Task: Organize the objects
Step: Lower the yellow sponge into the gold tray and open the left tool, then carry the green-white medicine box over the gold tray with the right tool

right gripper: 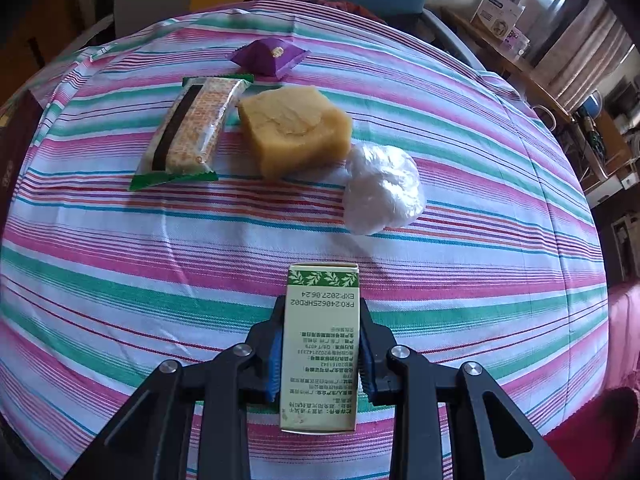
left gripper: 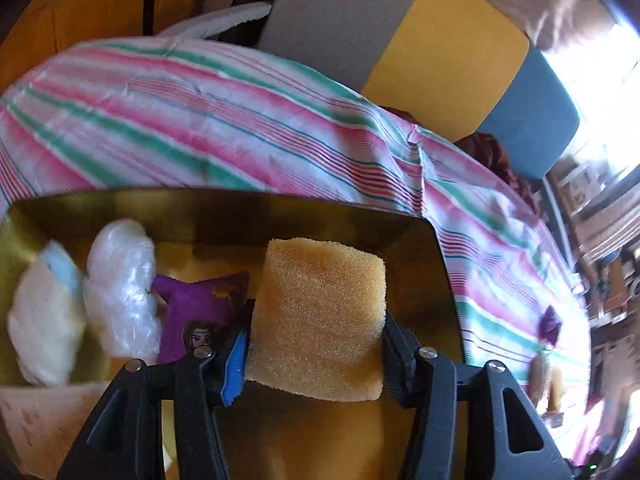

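My left gripper [left gripper: 316, 344] is shut on a yellow sponge [left gripper: 320, 316] and holds it over a gold tray [left gripper: 436, 264]. In the tray lie a purple packet [left gripper: 196, 312], a white plastic-wrapped ball [left gripper: 120, 292] and a pale cream-and-blue item [left gripper: 44, 320]. My right gripper [right gripper: 320, 354] is shut on a green-and-white carton [right gripper: 322, 344] above the striped cloth [right gripper: 120, 264]. Farther off on the cloth lie a wafer bar in a clear wrapper [right gripper: 192, 128], a yellow sponge block [right gripper: 296, 128], a purple packet [right gripper: 270, 56] and a white wrapped ball [right gripper: 382, 190].
The striped cloth [left gripper: 200, 120] runs behind the tray. Grey [left gripper: 340, 12], yellow [left gripper: 448, 60] and blue [left gripper: 532, 124] chair backs stand behind the table. Shelves and boxes [right gripper: 500, 12] fill the right side of the room. A red cloth [right gripper: 592, 432] lies at the near right.
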Demonstrator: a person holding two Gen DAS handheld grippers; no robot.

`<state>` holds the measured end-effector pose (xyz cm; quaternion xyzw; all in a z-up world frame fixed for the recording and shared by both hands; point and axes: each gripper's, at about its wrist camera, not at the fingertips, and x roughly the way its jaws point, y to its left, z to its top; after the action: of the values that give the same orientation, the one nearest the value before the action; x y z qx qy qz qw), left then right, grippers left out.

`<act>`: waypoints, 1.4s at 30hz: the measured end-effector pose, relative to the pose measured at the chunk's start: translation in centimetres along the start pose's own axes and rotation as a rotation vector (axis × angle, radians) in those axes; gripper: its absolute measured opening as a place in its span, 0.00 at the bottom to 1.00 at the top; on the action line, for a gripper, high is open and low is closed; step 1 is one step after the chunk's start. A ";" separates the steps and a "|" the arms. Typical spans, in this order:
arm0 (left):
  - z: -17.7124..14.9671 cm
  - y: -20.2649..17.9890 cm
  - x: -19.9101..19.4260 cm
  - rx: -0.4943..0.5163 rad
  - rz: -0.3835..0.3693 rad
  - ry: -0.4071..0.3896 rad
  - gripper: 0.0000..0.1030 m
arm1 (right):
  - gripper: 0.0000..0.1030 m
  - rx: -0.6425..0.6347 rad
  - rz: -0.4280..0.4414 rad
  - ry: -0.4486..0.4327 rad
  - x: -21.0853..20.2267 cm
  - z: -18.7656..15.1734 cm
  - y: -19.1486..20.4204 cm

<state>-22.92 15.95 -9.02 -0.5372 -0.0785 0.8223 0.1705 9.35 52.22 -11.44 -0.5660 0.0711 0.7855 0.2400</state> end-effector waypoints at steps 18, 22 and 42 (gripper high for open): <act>-5.0 -0.3 -9.5 0.147 0.032 -0.202 0.66 | 0.30 -0.003 -0.008 -0.005 -0.1 0.0 0.1; -8.3 -0.4 -12.0 0.215 0.096 -0.245 0.66 | 0.29 -0.013 -0.022 -0.008 -0.2 0.0 0.4; -14.9 1.9 -15.4 0.207 0.121 -0.230 0.56 | 0.29 -0.009 -0.050 -0.021 -0.8 -0.4 1.2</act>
<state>-4.14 7.75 -2.51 -0.4226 0.0203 0.8909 0.1649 9.34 50.81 -11.03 -0.5605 0.0509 0.7855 0.2576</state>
